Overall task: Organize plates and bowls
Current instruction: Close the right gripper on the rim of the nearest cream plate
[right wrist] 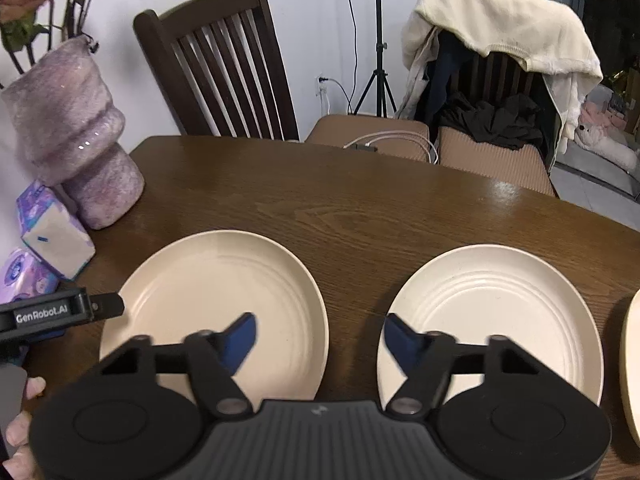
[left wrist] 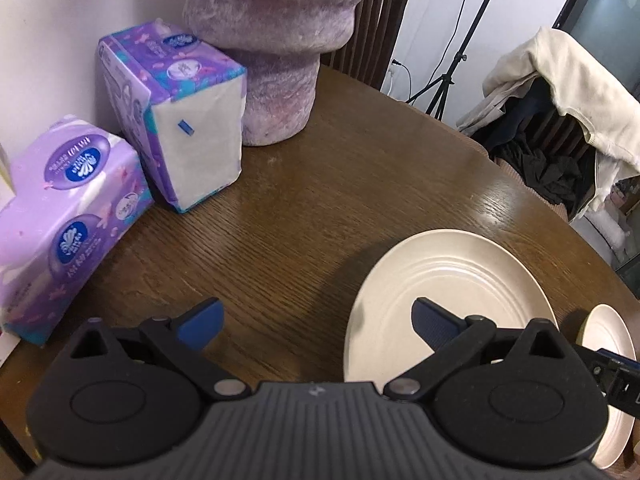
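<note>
Two claws are hovering over the surface (right wrist: 360, 208), both spread and pinching nothing. Left claw (left wrist: 316, 324) is sitting above the left plate's (right wrist: 216, 300) near-left rim; right claw (right wrist: 320, 340) is straddling the gap between that plate and the middle plate (right wrist: 496, 312). A third plate (right wrist: 632, 360) is showing at the right edge. All are lying flat, apart and unstacked. They are looking stiff, smooth, probably light and slippery; the raised rim is offering the best hold. Tissue packs (left wrist: 120, 152) are standing farther back.
</note>
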